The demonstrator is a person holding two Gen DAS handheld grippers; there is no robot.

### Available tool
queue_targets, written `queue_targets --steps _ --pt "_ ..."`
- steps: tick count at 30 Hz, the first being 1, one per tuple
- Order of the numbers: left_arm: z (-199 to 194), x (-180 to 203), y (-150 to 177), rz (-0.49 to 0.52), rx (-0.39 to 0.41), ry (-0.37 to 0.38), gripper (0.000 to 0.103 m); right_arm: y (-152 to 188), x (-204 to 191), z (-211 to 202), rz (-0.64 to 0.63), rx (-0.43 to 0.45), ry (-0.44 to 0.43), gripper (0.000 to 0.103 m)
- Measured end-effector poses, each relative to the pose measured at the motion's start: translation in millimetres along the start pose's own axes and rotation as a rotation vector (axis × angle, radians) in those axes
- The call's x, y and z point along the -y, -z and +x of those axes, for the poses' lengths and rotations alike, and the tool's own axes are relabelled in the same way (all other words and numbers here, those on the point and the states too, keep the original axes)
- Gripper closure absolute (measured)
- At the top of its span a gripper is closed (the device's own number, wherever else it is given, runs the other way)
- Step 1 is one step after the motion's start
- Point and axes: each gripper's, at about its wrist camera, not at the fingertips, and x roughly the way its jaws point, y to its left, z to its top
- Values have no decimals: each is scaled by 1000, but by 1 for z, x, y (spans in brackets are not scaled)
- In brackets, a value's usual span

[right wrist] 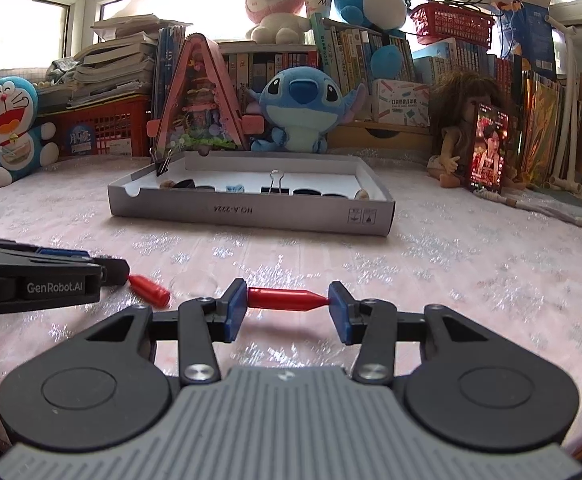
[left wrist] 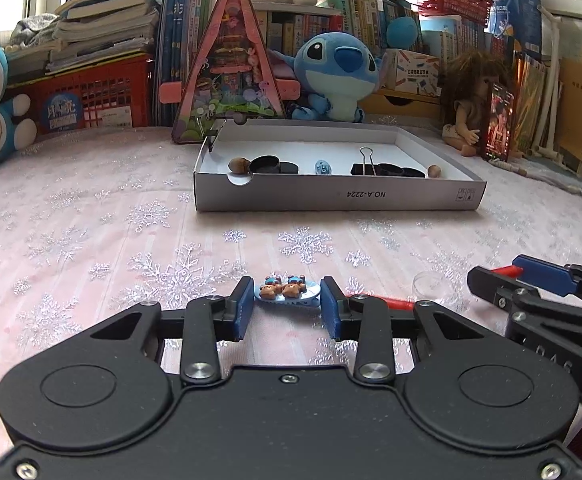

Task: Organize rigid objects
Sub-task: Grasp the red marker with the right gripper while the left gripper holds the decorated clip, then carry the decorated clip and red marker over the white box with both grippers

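left gripper (left wrist: 287,306): clamped end to end on a little blue bear clip (left wrist: 285,291), near edge of the snowflake cloth (left wrist: 91,216)
right gripper (right wrist: 287,307): pads squeezing a red peg (right wrist: 287,299) lengthwise
loose stuff: second red peg (right wrist: 151,288) just off the left gripper's tip
box (left wrist: 339,198): shallow grey tray mid-cloth, nothing blocking it
inside: black caps (left wrist: 265,165), binder clip (left wrist: 367,164), acorns (left wrist: 238,165), blue trinket (left wrist: 323,167)
behind: Stitch plush (left wrist: 333,76), doll (left wrist: 465,120)
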Motion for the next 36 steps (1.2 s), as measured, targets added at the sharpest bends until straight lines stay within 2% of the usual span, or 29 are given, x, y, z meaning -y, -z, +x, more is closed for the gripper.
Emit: queue_targets --steps 7,17,27,30,36 --pt "1 -3 -23 1 6 -4 69 -23 17 12 15 -10 -20 54" --pt "22 -11 -77 -40 -10 17 69 -67 44 44 57 -57 -69 54" --pt "78 -17 -125 -106 -58 32 69 -102 65 96 70 -128 -86 54" --pt "96 -19 -137 -116 -59 10 69 -109 68 113 67 -143 -89 54" --pt "134 -23 -150 -153 -111 -19 69 -123 76 150 130 -201 -98 54"
